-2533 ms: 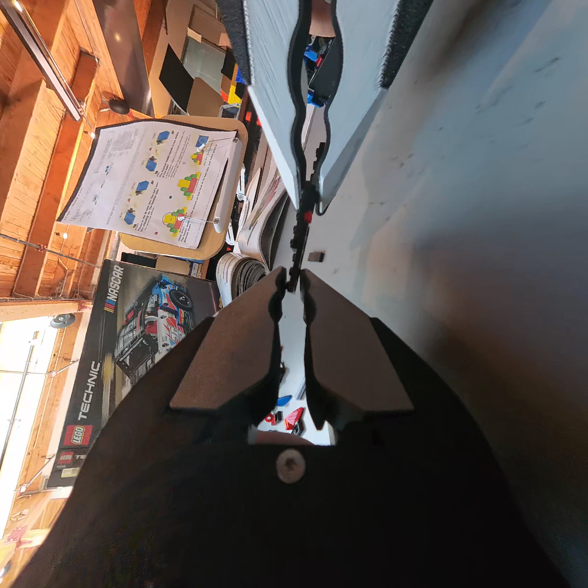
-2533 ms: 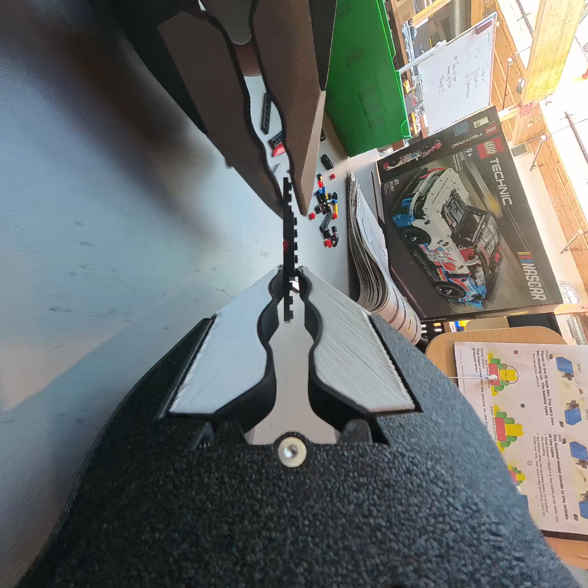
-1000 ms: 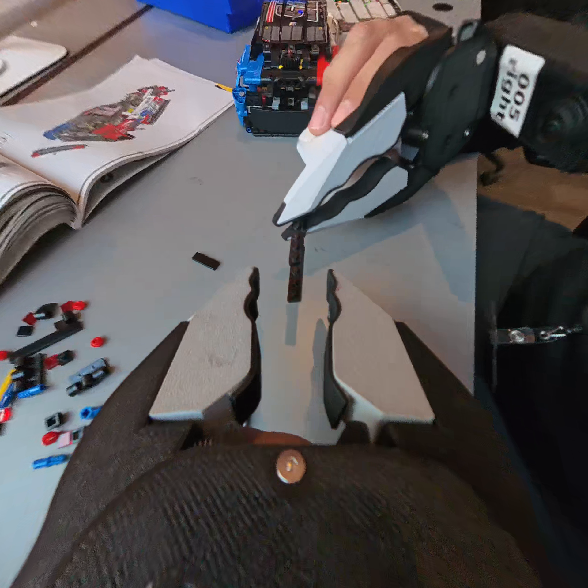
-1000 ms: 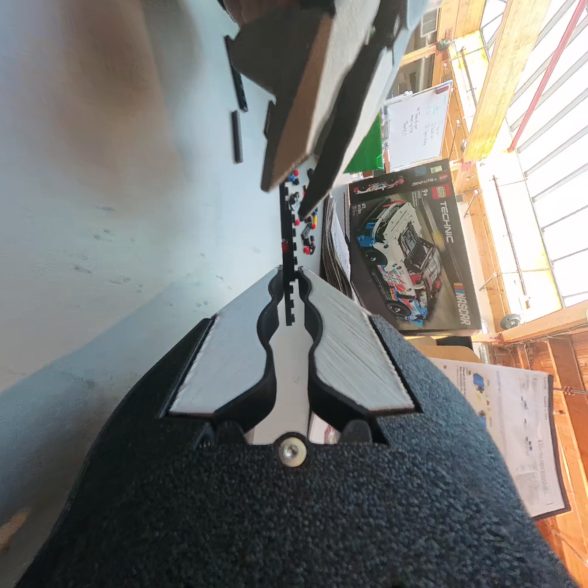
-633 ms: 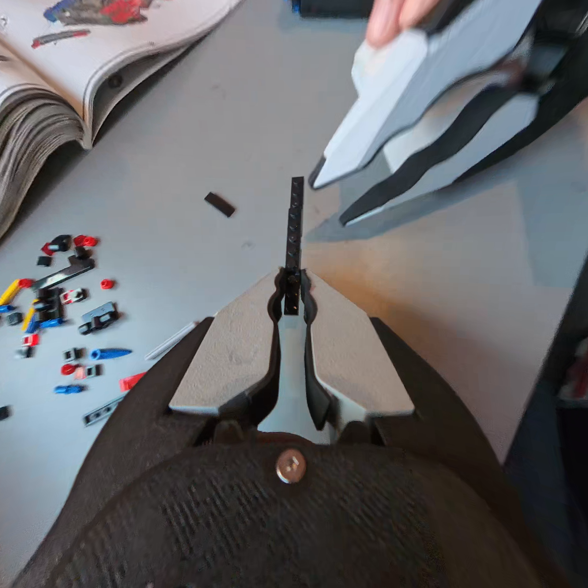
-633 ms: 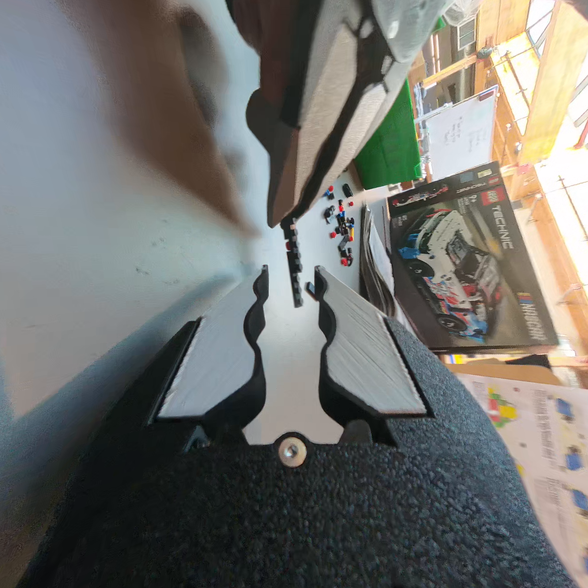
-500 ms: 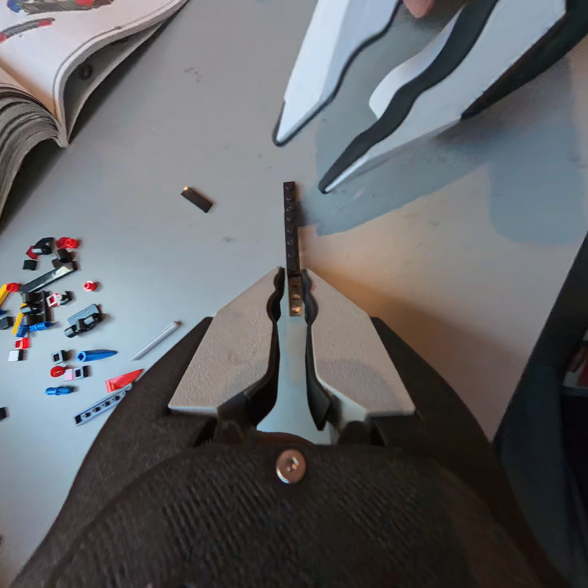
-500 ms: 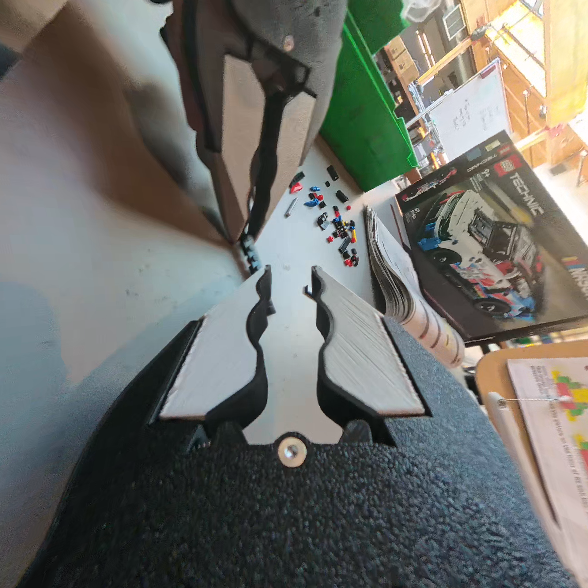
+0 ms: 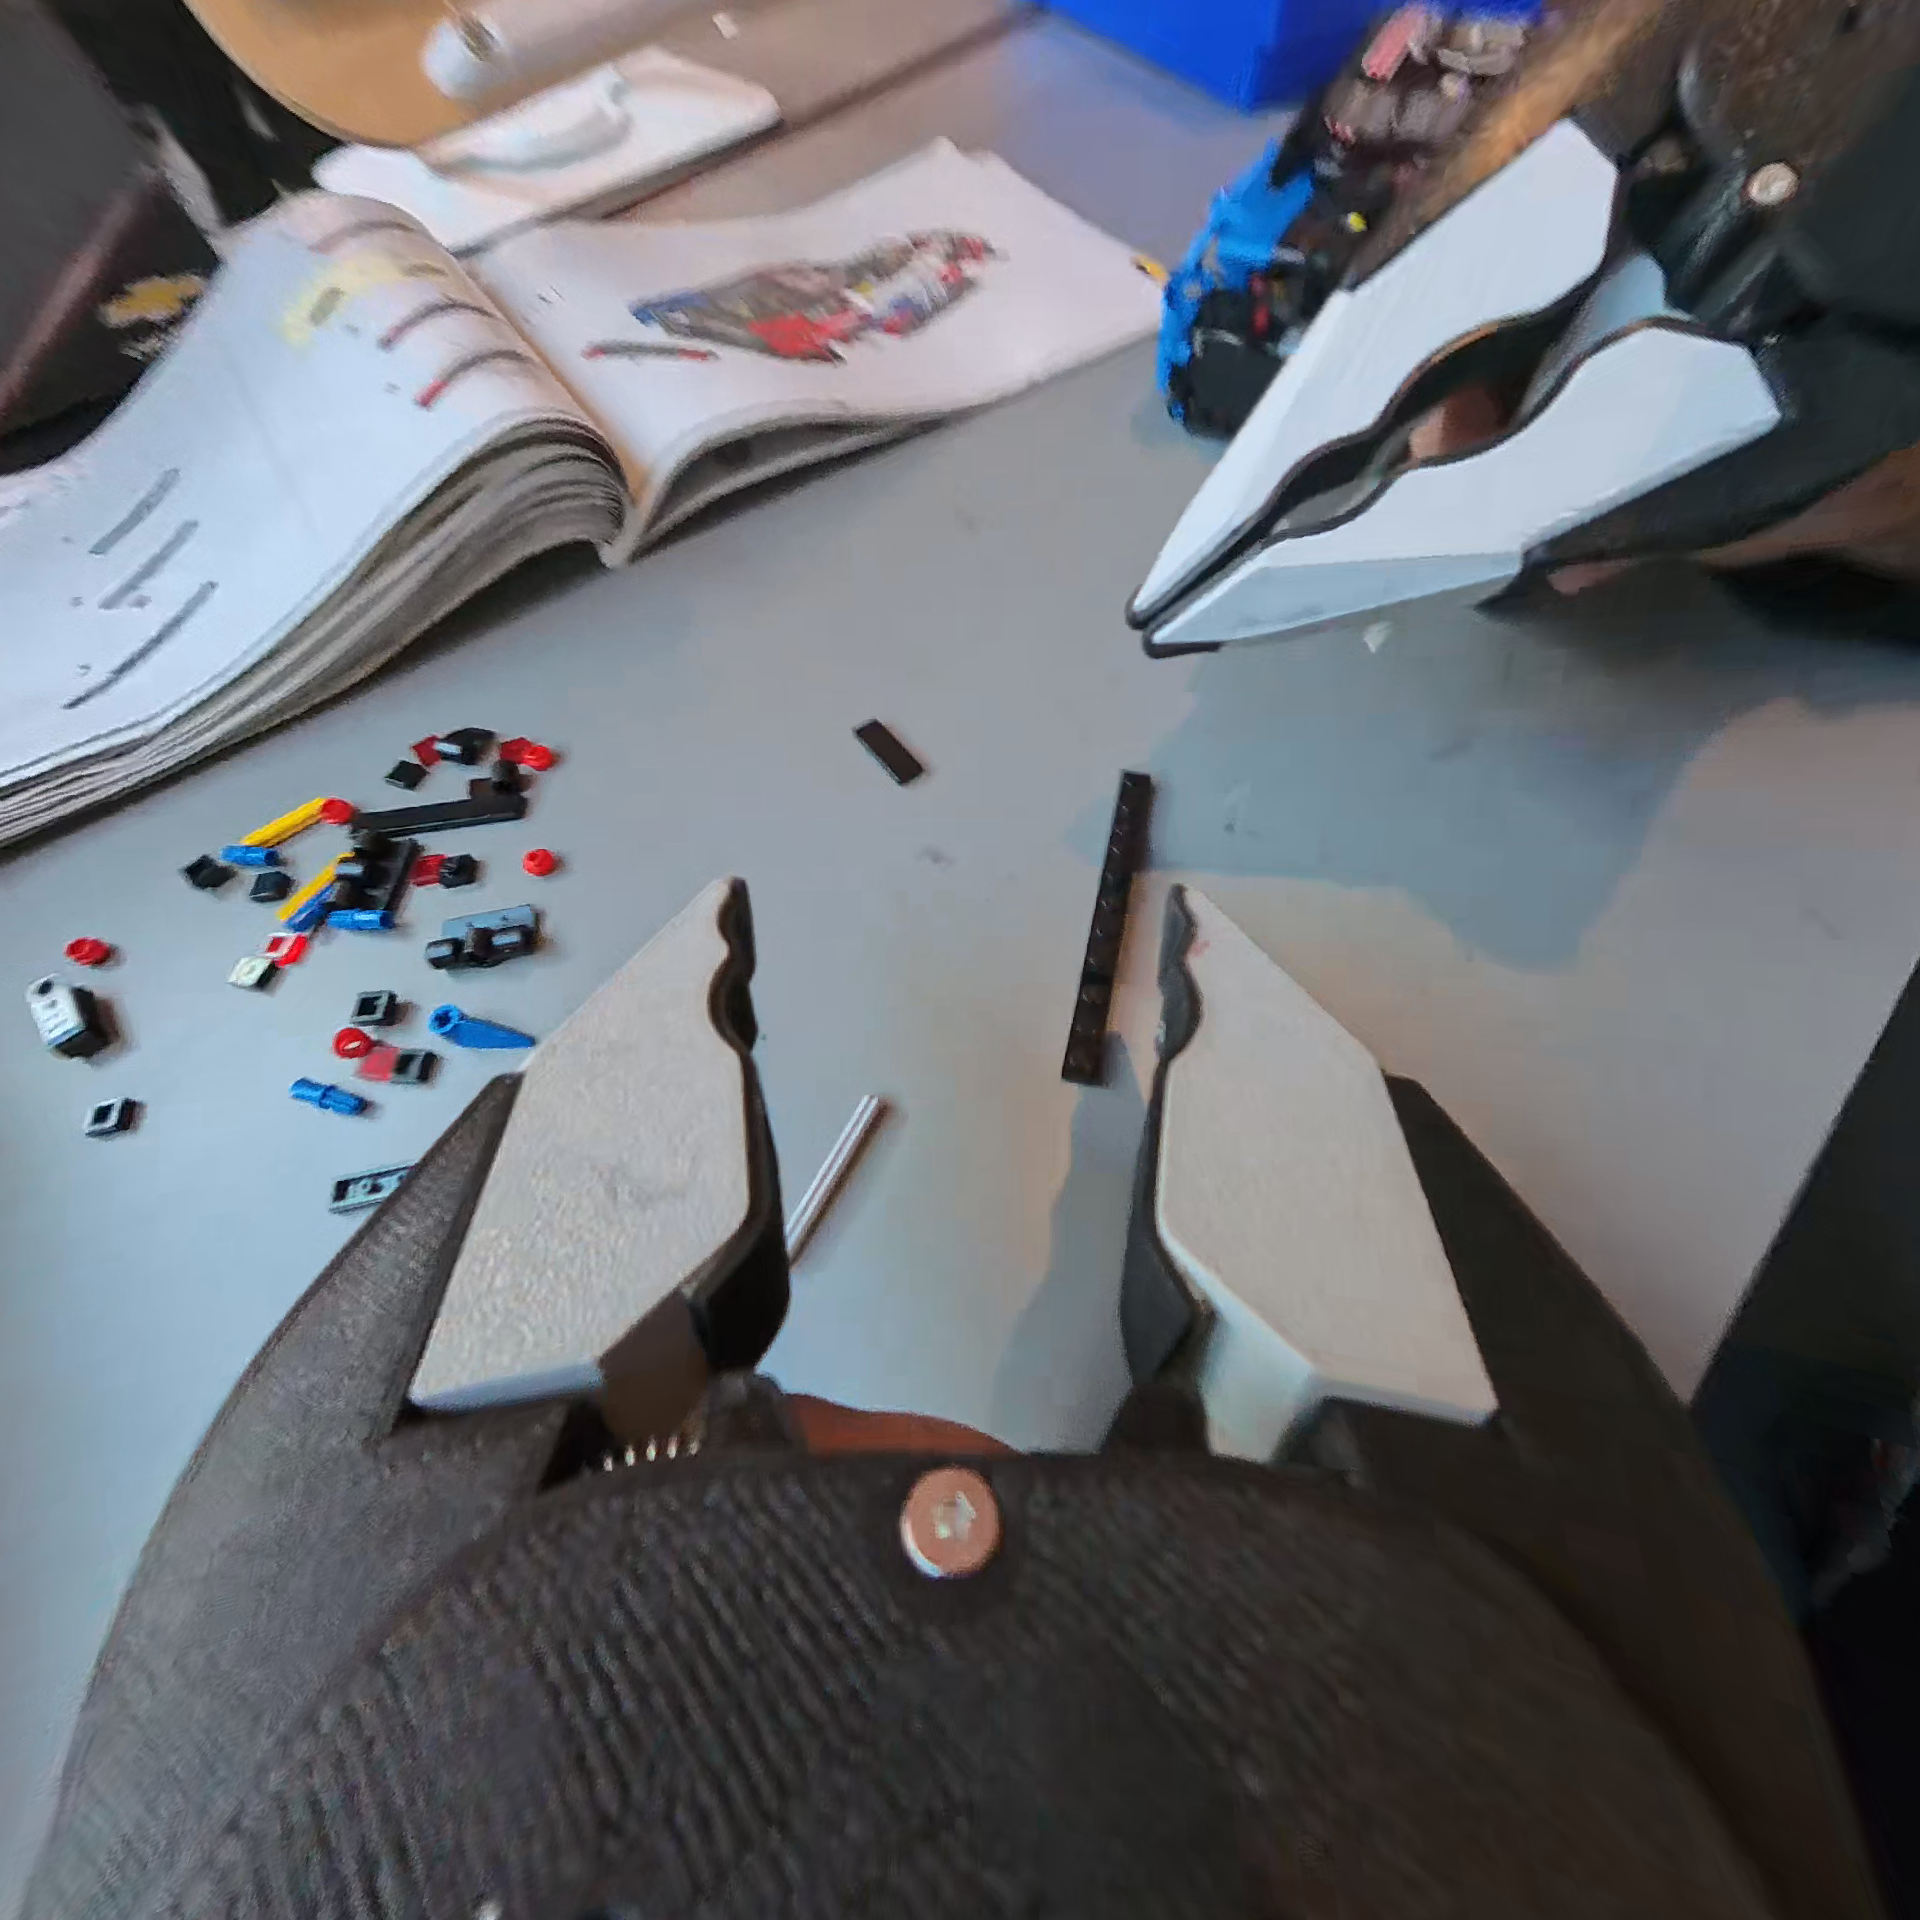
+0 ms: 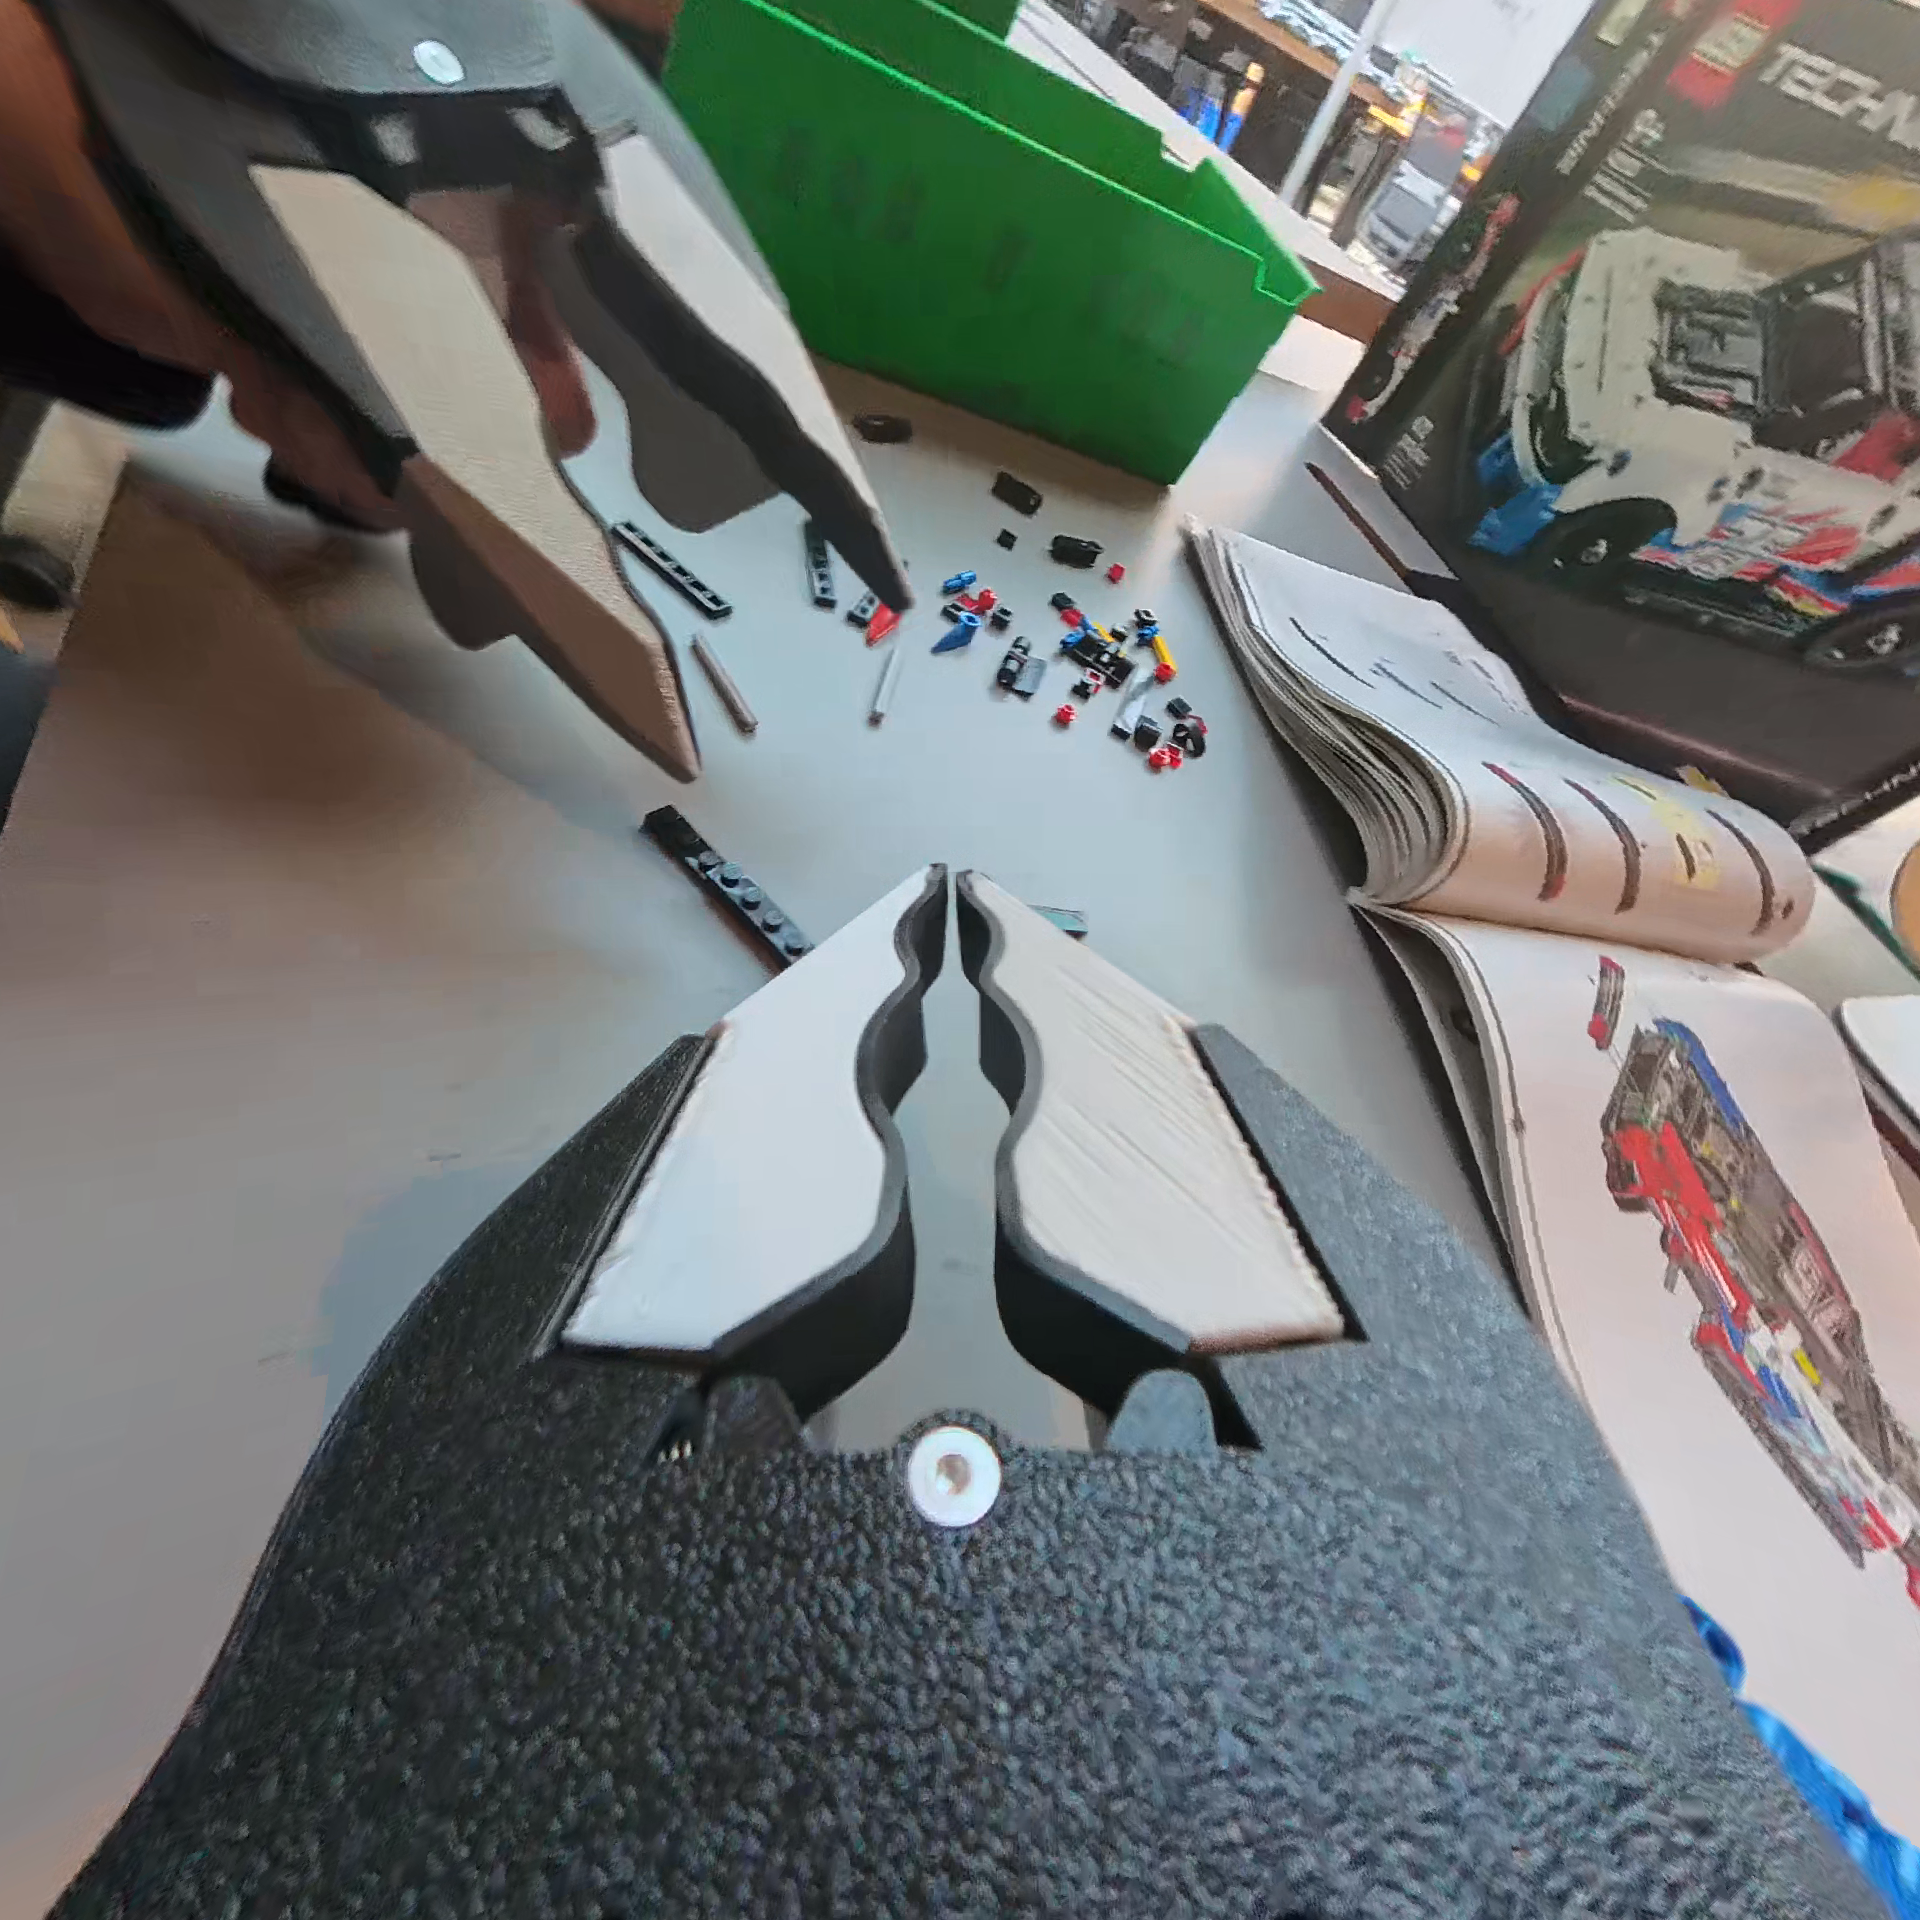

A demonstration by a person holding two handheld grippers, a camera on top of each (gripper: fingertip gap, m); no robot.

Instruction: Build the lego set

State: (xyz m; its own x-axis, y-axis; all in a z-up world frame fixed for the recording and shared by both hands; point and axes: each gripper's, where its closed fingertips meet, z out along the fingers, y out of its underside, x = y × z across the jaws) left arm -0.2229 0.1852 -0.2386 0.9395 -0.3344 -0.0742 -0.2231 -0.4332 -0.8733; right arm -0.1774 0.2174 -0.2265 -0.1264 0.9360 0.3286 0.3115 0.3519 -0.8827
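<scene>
The left gripper (image 9: 951, 904) fills the lower half of its own view, fingers spread wide with nothing between the tips. A long black studded lego strip (image 9: 1108, 925) lies flat on the grey table (image 9: 1351, 987), just inside the right-hand finger; whether it touches that finger cannot be told. A pale grey rod (image 9: 831, 1174) lies lower centre, its near end hidden behind the left-hand finger.

The right gripper (image 10: 951, 878) has its tips drawn together on nothing. In its view the strip's near end is cut off behind the left-hand finger, and a small dark plate (image 10: 1060, 920) peeks out past the right-hand finger.

Centre-left of the left wrist view, a scatter of small red, blue, yellow and black pieces (image 9: 353, 914) sits well apart from the strip, with bare table between. A short black tile (image 9: 888, 751) lies alone above the centre.

An open instruction booklet (image 9: 416, 436) spreads across the upper left, blurred. The half-built blue and black model (image 9: 1278, 270) in the upper right is smeared and partly hidden by the right gripper. In the right wrist view a green bin (image 10: 966, 249) stands at the top, and the set's box (image 10: 1683, 343) is cropped by the upper right corner. The table's edge runs down the right side of the left wrist view.
</scene>
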